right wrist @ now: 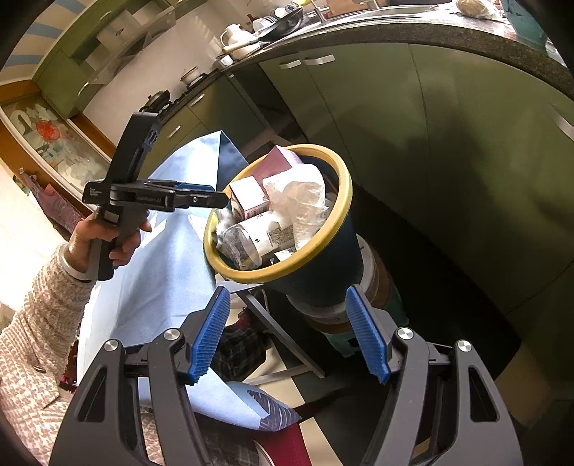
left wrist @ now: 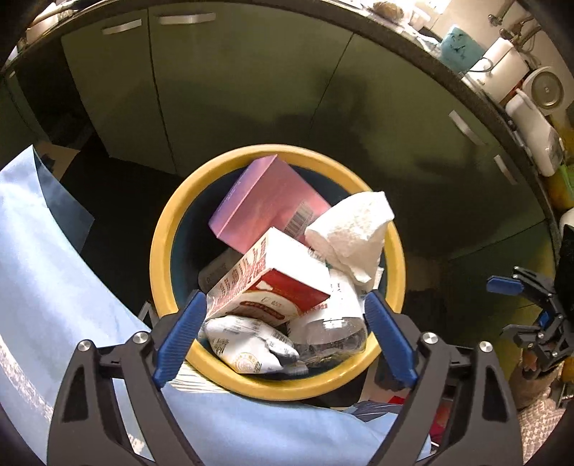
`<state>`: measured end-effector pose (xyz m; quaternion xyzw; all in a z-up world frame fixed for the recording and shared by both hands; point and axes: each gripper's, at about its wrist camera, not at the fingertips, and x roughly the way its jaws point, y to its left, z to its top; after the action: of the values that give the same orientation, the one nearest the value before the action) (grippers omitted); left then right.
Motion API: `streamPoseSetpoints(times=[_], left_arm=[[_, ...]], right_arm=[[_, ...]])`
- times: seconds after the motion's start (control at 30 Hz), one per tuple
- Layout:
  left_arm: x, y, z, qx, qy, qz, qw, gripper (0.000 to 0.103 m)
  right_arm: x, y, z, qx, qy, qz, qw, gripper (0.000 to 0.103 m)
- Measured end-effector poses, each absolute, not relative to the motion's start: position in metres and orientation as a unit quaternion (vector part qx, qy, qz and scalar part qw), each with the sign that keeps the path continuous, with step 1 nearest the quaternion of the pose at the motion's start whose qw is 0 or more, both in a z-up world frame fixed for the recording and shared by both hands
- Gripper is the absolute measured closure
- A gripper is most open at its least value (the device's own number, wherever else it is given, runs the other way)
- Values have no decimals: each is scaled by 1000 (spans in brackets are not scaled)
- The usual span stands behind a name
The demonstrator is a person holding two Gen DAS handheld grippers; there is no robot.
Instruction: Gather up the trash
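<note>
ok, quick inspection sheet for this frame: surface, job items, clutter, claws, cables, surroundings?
Surface: light blue cloth-covered table, bare where visible.
Job's things: yellow-rimmed dark blue bin heaped with a pink cardboard box, red-and-white carton, crumpled white paper towel, clear plastic bottle and white printed pouch.
Clutter: nothing seen on the cloth.
Claws: left claw open above the bin, nothing pinched; right claw open, empty, off to the side.
Cables: nothing seen.
Surroundings: green kitchen cabinets, dark stone counter with dishes.
</note>
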<state>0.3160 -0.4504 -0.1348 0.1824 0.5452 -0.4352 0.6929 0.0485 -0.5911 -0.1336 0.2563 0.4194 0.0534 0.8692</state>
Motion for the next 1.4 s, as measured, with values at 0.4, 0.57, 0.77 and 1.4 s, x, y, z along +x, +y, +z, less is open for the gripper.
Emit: streamPoseSetpoints(times=[0.4,0.57,0.77,1.4], left_arm=[[239,-351,-17,86,399,-448,795,7],[166,-248,18,70,294,-340,890,7],[89,-139,17,49,267,-176,946,7],[-71,-11,19,0,177,27,984,7]], right_arm=[[49,-565,-116,235,408,86,878,33],[54,-528,-103,195,401,109,888,31],[57,-460,-79,133,374,142,907,23],[-39,-344,0,53,246,117,961,5]])
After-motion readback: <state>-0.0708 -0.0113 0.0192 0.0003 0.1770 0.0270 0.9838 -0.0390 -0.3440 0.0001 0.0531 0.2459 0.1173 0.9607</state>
